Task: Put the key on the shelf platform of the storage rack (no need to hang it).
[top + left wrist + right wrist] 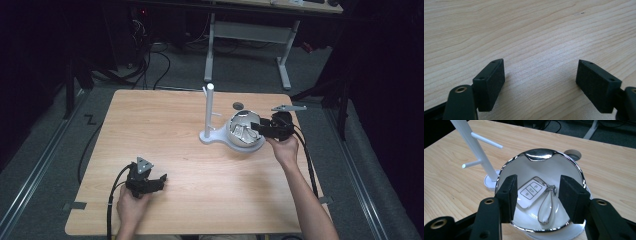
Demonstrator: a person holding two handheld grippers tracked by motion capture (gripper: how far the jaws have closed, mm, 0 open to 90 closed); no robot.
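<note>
A white car key fob (532, 191) with a strap loop (547, 207) lies inside a shiny chrome bowl (576, 170). The bowl (235, 125) sits on the base of a white peg stand (209, 107) at the table's right of centre. My right gripper (537, 195) hovers over the bowl's near rim, open, its pads (510, 195) apart from the fob below. From above, the right gripper (256, 127) reaches in from the bowl's right side. My left gripper (161, 181) rests low at the table's front left, open, with bare wood between its pads (492, 80).
The white stand (477, 150) has thin side pegs sticking out near the bowl. A small round hole (238, 105) sits in the wooden table (160, 130) behind the bowl. Cables trail from both grippers toward the front edge. A desk frame stands on the floor beyond.
</note>
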